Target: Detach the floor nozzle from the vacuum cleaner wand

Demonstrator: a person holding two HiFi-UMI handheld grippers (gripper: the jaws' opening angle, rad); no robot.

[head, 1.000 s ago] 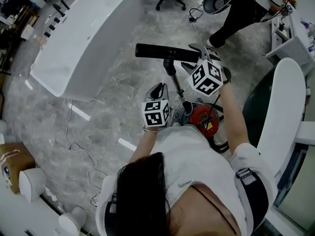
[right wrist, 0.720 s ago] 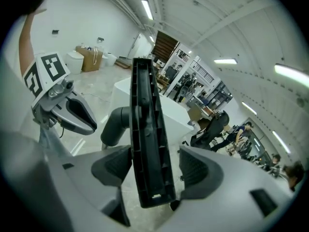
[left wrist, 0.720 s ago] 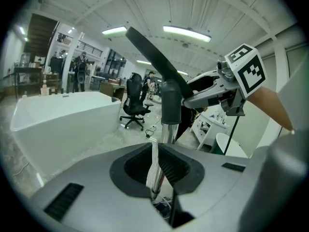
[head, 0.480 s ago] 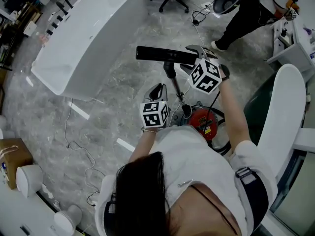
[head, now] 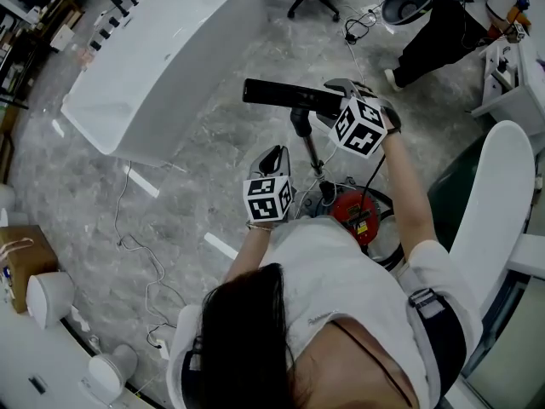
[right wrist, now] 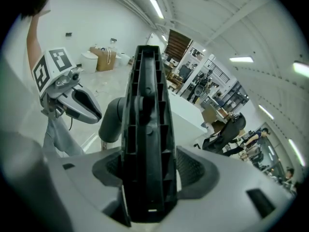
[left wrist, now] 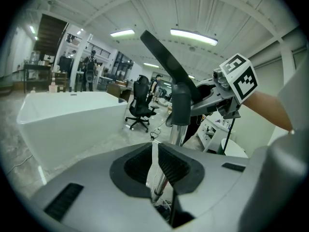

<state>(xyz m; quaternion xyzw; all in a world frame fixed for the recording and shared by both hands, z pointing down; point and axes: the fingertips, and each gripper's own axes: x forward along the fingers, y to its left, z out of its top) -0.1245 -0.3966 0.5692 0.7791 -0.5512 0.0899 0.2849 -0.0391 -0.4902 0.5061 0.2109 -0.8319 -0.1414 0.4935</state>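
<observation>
Right gripper [right wrist: 147, 166] remained clamped on the black floor nozzle [head: 285, 95], unchanged from one second earlier. Left gripper [left wrist: 155, 164] stayed nearly closed, empty. In the head view the wand [head: 312, 156] stood at its 3 o'clock, nozzle still attached.

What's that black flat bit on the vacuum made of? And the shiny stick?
The floor nozzle looks like matte black moulded plastic: its underside shows thin ribs and pockets. The wand looks like polished metal, maybe chromed steel: it is bright with streaky reflections. The grey collar joining them seems smooth plastic.
</observation>
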